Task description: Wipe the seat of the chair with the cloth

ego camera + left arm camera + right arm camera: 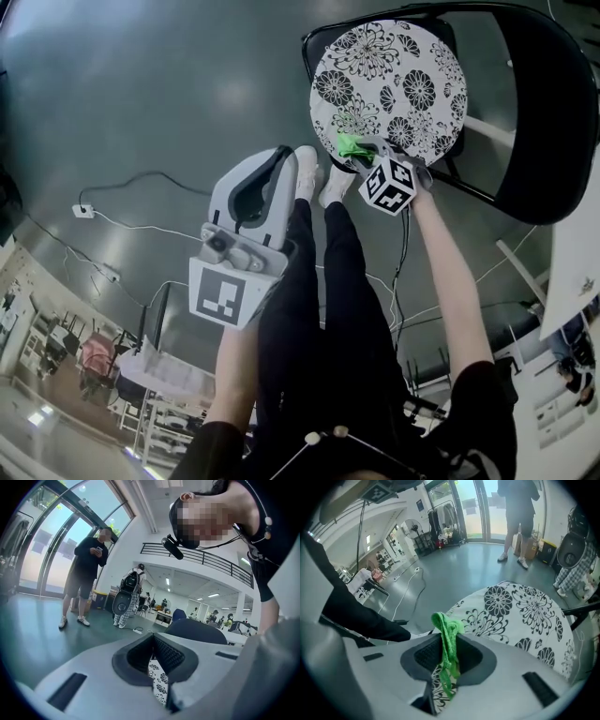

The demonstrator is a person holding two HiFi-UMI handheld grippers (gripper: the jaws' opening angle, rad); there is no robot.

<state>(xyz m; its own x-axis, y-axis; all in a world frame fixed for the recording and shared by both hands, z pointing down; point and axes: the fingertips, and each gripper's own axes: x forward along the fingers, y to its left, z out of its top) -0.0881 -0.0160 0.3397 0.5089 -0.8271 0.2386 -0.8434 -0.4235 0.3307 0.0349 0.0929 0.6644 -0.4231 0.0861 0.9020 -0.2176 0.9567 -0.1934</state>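
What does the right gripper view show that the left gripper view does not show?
Only the right gripper view shows the green cloth, pinched between the fingers of the right gripper, and a wide part of the floral seat beyond it. Only the left gripper view shows the left gripper, its fingers together with nothing between them, and a balcony railing. Both show a strip of the floral seat below the fingers and a standing person in shorts.
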